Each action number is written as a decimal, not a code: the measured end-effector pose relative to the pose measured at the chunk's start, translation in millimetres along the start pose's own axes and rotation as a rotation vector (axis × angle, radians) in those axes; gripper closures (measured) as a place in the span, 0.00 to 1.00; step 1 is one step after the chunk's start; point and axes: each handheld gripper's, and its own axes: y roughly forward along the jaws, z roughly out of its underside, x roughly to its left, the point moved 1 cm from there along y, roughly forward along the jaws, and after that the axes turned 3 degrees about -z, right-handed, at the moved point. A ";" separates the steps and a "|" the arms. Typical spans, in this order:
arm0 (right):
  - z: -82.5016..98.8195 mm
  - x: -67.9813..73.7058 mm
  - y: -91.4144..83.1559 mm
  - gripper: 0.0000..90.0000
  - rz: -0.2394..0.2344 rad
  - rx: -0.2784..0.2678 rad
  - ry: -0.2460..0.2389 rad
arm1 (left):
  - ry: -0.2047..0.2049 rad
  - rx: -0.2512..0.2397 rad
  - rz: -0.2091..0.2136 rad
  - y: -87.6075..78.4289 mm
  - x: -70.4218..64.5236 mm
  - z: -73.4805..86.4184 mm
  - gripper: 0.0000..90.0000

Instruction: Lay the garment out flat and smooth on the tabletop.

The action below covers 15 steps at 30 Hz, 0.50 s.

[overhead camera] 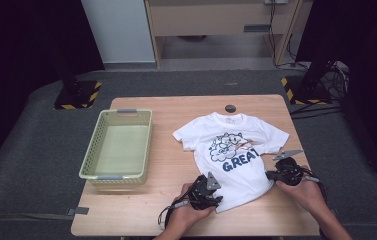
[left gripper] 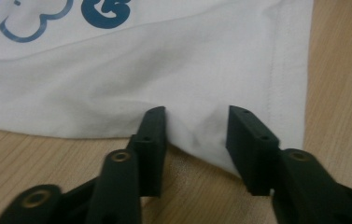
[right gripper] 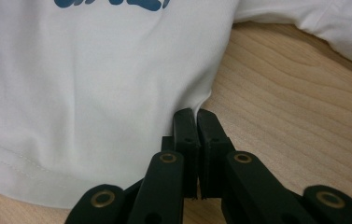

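One white cotton T-shirt (overhead camera: 228, 152) with a cartoon print and blue lettering lies flat, front up, on the one light wooden table (overhead camera: 141, 215), its collar pointing away from the person and its hem nearest them. To the shirt's left, well apart from it, stands one pale green plastic basket (overhead camera: 98, 145) with a slotted wall. Just beyond the shirt's collar sits one small dark round disc (overhead camera: 230, 108) set in the tabletop. Two grippers work at the shirt, one in each hand. The left gripper (left gripper: 196, 135) sits at the shirt's lower left corner by the hem; in the left gripper view its two black jaws stand apart with a puckered fold of white cloth between them — the pads flank the fabric, and a visible gap remains, so the cloth is not pinched tight. The right gripper (right gripper: 196, 119) is at the shirt's right side edge, above the hem — in the right gripper view its two jaws are pressed together, clamped on a thin pinch of the shirt's edge, the fabric drawn up into a small peak at the tips.
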 end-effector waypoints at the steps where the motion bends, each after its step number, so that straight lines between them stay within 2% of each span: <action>1: -0.2 0.8 0.4 0.98 0.004 -0.001 -0.002 | 0.001 0.000 0.006 0.3 0.4 -0.6 0.72; 4: -0.6 3.2 0.2 0.98 0.010 0.004 -0.012 | 0.003 -0.007 0.018 1.4 1.9 -1.3 0.89; 6: -0.8 4.5 0.1 0.98 0.016 0.003 -0.019 | 0.002 -0.004 0.027 1.2 2.7 -1.4 0.96; 10: -1.8 7.7 -5.6 0.98 0.026 0.000 -0.032 | -0.002 0.004 0.030 -0.6 4.4 -1.0 0.99; 15: 0.3 17.1 -22.8 0.98 0.031 -0.011 -0.052 | -0.006 -0.001 0.036 -4.4 5.0 -0.9 0.99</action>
